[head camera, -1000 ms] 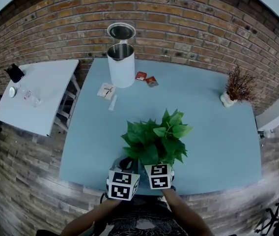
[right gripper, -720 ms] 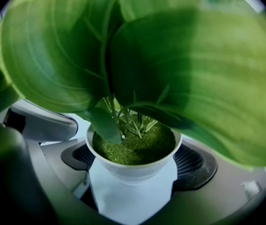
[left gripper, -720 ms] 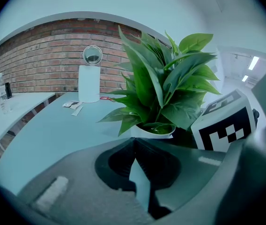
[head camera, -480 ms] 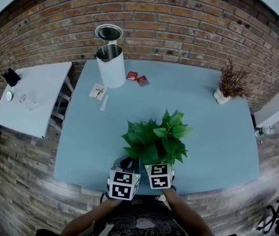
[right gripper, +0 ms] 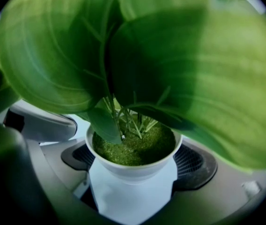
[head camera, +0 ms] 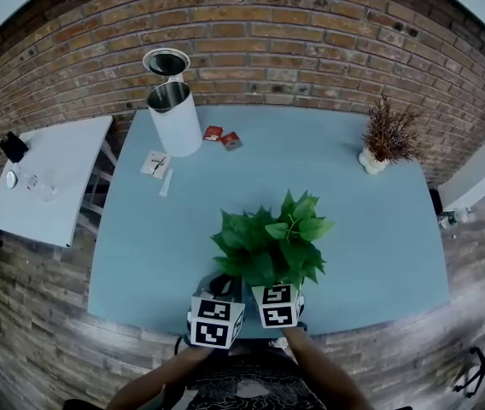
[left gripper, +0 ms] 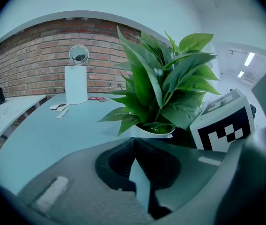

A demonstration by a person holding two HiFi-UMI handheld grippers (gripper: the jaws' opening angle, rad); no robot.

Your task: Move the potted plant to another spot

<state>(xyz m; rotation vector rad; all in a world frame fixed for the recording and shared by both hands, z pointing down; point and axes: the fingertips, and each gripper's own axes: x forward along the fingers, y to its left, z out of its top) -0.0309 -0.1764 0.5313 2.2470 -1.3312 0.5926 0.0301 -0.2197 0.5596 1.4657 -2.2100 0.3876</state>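
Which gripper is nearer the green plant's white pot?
Right. The right gripper has the white pot clamped between its jaws; the left gripper sits just left of it, jaws together, holding nothing.

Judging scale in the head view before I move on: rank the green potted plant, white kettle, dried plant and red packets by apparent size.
1. green potted plant: largest, though it is also nearest the camera
2. white kettle
3. dried plant: slightly smaller, a close call
4. red packets: smallest

free: table (head camera: 379,229) middle | blocked: potted plant (head camera: 272,242) near; bin (head camera: 174,118), probably, left; dried plant (head camera: 383,139) right
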